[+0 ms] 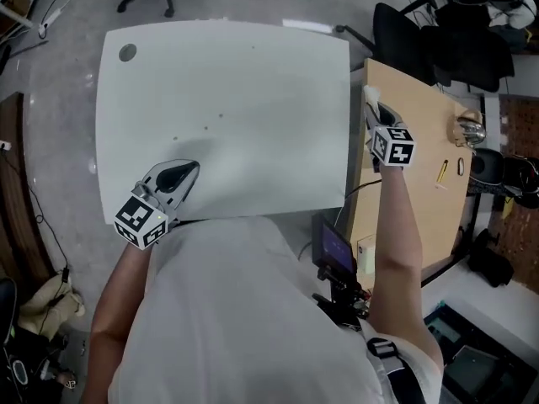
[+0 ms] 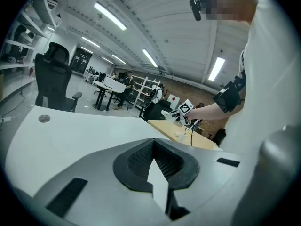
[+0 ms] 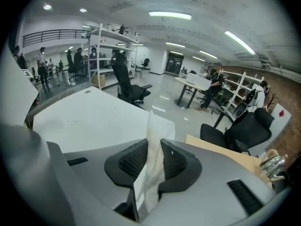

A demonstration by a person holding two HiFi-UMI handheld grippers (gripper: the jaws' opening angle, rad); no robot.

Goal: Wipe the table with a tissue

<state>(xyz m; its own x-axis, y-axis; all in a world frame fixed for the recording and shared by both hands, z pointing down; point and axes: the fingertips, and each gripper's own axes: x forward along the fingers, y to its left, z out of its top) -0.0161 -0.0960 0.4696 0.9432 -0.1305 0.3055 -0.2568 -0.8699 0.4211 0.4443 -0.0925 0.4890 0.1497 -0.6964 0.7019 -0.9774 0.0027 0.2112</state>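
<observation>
White table (image 1: 227, 99): smooth matte top, rounded corners. Light wooden desk (image 1: 417, 175), flat, just beside its right edge. Left gripper (image 1: 190, 169), grey plastic with ribbed black pads, over the table's near edge, jaws together, nothing between them. Right gripper (image 1: 376, 110) above the wooden desk, jaws narrow, pinching a thin creased white tissue (image 3: 154, 126) that sticks out past the tips. Small round grey plug (image 1: 127, 53) in the table's far-left corner.

Two desks: one white rounded desk (image 1: 227, 99), one pale wooden desk (image 1: 421, 167). Two grey plastic tongs: left tongs (image 1: 190, 169), right tongs (image 1: 370, 101). One white tissue (image 3: 151, 140).
</observation>
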